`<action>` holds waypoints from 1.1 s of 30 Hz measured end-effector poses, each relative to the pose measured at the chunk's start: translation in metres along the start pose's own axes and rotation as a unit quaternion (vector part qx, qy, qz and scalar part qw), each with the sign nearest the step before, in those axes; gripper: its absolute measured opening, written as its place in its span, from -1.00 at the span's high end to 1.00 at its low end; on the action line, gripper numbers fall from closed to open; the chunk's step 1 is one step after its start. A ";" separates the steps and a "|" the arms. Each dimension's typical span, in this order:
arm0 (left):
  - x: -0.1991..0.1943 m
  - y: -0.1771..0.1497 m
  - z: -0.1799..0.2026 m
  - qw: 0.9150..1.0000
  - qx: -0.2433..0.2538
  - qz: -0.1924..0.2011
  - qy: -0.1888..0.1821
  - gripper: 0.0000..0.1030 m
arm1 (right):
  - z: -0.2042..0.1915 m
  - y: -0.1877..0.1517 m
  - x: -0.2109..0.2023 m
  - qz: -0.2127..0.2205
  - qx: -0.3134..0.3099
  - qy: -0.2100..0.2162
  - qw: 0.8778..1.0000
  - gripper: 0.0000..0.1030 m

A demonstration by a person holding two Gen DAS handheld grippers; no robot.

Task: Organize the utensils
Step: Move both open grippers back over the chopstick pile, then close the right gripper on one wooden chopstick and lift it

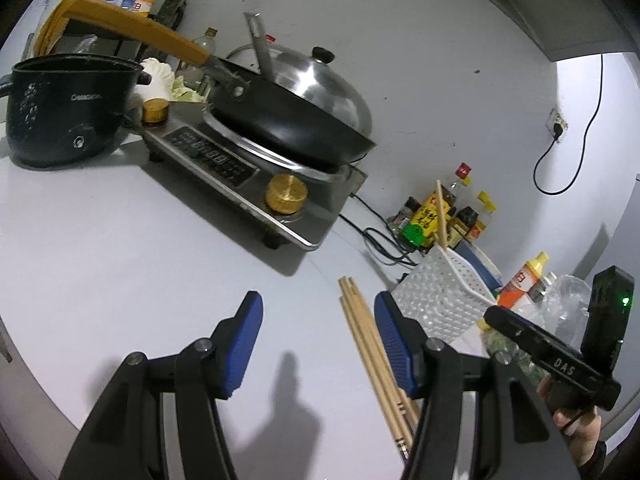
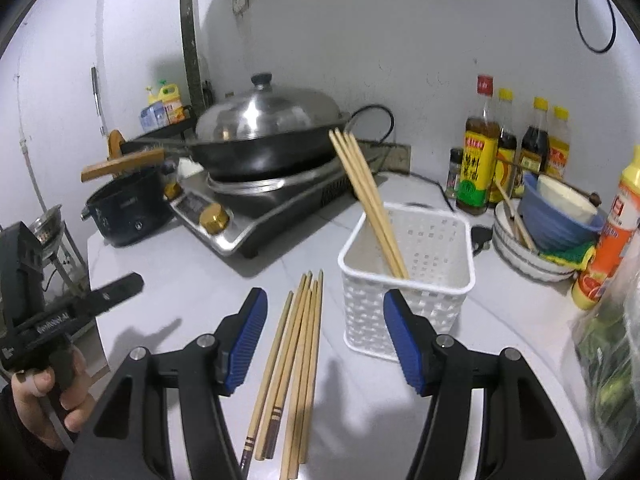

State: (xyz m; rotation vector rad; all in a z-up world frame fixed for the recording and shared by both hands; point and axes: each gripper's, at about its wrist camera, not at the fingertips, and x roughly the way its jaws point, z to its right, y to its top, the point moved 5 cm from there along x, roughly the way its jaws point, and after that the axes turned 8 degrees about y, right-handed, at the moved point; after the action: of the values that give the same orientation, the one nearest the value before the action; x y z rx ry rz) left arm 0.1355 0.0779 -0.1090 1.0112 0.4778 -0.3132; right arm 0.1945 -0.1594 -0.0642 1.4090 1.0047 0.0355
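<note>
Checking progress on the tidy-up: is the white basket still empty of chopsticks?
No, a few chopsticks already stand leaning inside the white basket, while more chopsticks lie loose on the counter.

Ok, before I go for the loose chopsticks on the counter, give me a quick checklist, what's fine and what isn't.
1. Right gripper open and empty: ok.
2. Left gripper open and empty: ok.
3. Loose chopsticks between the right gripper's jaws in its view, flat on the counter: ok.
4. White basket upright, room left beside the chopsticks already standing in it: ok.
5. Loose chopsticks lined up for a single grab: not ok, they fan out and the ends are uneven.
6. Height of the pads above the chopsticks: cannot tell.
</note>
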 end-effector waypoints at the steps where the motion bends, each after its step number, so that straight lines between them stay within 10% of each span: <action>1: 0.001 -0.002 -0.002 1.000 0.000 -0.002 0.003 -0.12 | 0.001 -0.004 0.005 -0.006 0.001 -0.001 1.000 -0.12; 17: 0.021 -0.012 -0.024 0.999 -0.008 -0.030 0.022 -0.12 | 0.007 -0.048 0.084 -0.104 0.009 -0.010 0.994 0.65; 33: 0.031 -0.014 -0.025 0.999 -0.005 -0.046 0.025 -0.12 | 0.007 -0.064 0.113 -0.145 0.002 -0.004 0.989 0.69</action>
State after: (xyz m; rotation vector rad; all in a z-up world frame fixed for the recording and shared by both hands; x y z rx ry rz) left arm 0.1496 0.0912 -0.1466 0.9911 0.5715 -0.3683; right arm 0.2339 -0.1151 -0.1801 1.2524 1.1942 -0.1870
